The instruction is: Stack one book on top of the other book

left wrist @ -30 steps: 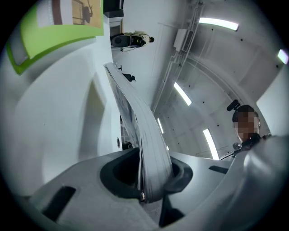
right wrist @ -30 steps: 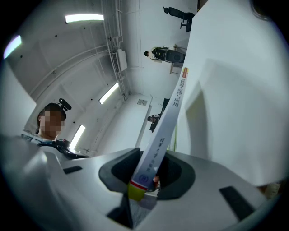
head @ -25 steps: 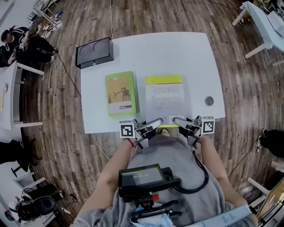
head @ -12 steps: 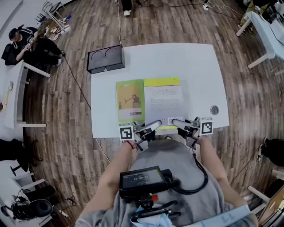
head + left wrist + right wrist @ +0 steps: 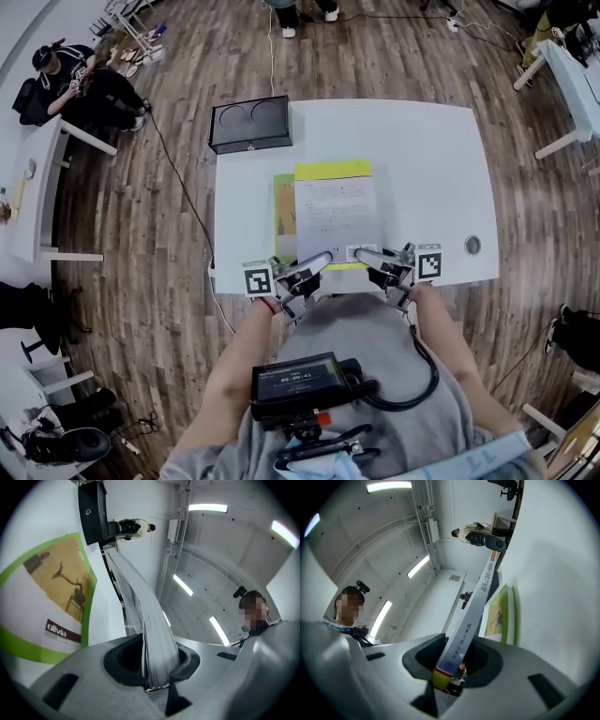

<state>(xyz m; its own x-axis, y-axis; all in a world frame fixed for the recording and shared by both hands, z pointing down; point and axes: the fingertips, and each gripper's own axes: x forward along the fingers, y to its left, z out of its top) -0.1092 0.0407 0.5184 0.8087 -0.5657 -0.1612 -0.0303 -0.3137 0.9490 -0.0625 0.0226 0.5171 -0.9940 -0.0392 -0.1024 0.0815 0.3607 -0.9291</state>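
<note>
The stacking is well under way but, as I judge it, not finished. At the near edge of the bench [image 5: 431,169] the white-and-yellow book [image 5: 336,211] is held by its near end in both grippers and hangs clear of the surface. It covers most of the green book [image 5: 284,214], which lies flat on the bench toward the left side. Only a strip of green cover shows along the carried book's left edge. What is left is to bring the upper book the rest of the way over the green one, square the edges, lower it and let go. Farther off, a black box [image 5: 249,123] sits at the far left corner, well apart from both books.

The left gripper [image 5: 319,261] is clamped on the near left corner of the carried book. Its own view shows the page block pinched between the jaws, which stand only as far apart as the book is thick. The green cover lies on the bench below and beside it. The right gripper [image 5: 364,254] grips the near right corner the same way, with the printed spine wedged between its jaws. Neither gripper touches the green book.
</note>
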